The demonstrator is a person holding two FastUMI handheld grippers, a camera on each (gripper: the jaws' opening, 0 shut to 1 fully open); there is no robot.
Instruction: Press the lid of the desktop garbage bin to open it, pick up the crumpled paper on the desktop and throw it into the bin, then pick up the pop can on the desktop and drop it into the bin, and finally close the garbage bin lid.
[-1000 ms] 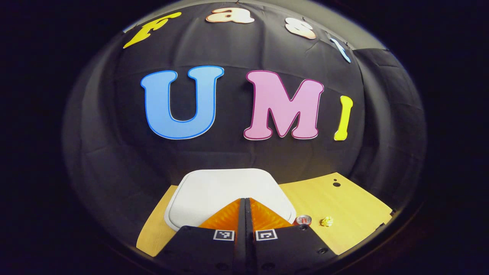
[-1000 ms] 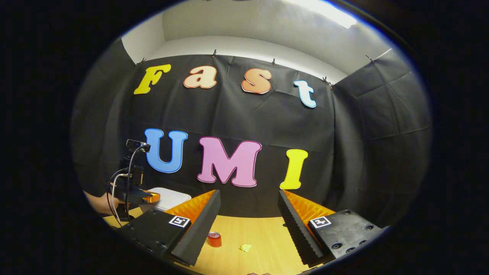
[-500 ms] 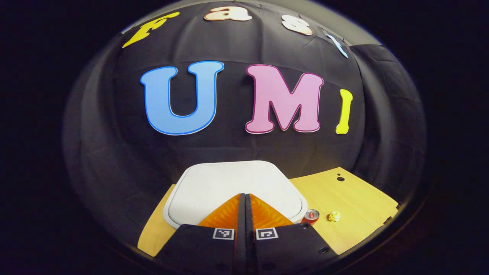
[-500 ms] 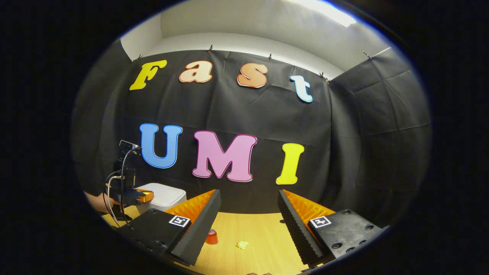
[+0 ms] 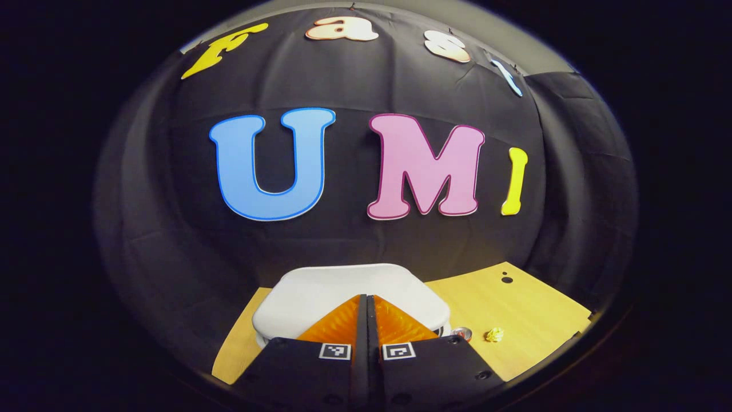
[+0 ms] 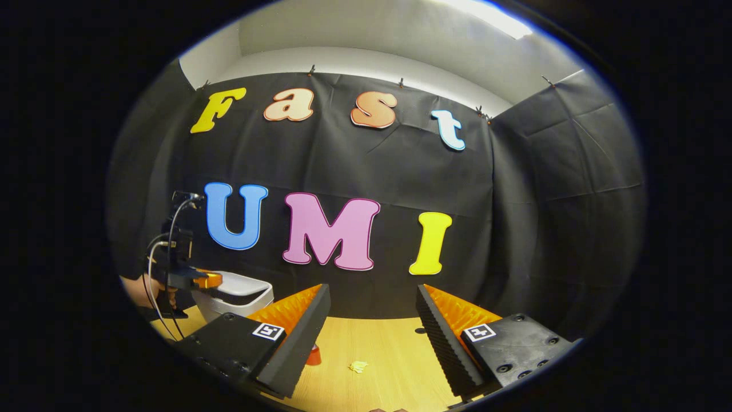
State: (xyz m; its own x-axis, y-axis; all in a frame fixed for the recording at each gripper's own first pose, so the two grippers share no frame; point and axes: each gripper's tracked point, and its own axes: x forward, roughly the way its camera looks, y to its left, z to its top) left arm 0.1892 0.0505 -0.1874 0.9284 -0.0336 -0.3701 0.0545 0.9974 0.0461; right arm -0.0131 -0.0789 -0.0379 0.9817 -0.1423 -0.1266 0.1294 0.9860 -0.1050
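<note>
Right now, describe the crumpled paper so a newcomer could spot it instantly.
Start from the white garbage bin at the left end of the wooden desktop. Move right past the red pop can to the crumpled paper, lying alone on bare wood. It is the small, pale yellow, irregular wad; the can is red and cylindrical.

From where I stand, no word, number or brand can be made out on anything on the worktop. The nearest to signs are the small square black-and-white coded markers (image 5: 335,351), one on each finger block of the left gripper (image 5: 366,300) and of the right gripper (image 6: 373,289); they carry patterns, not letters. The red pop can (image 6: 313,356) is too small for any print to be legible.
</note>
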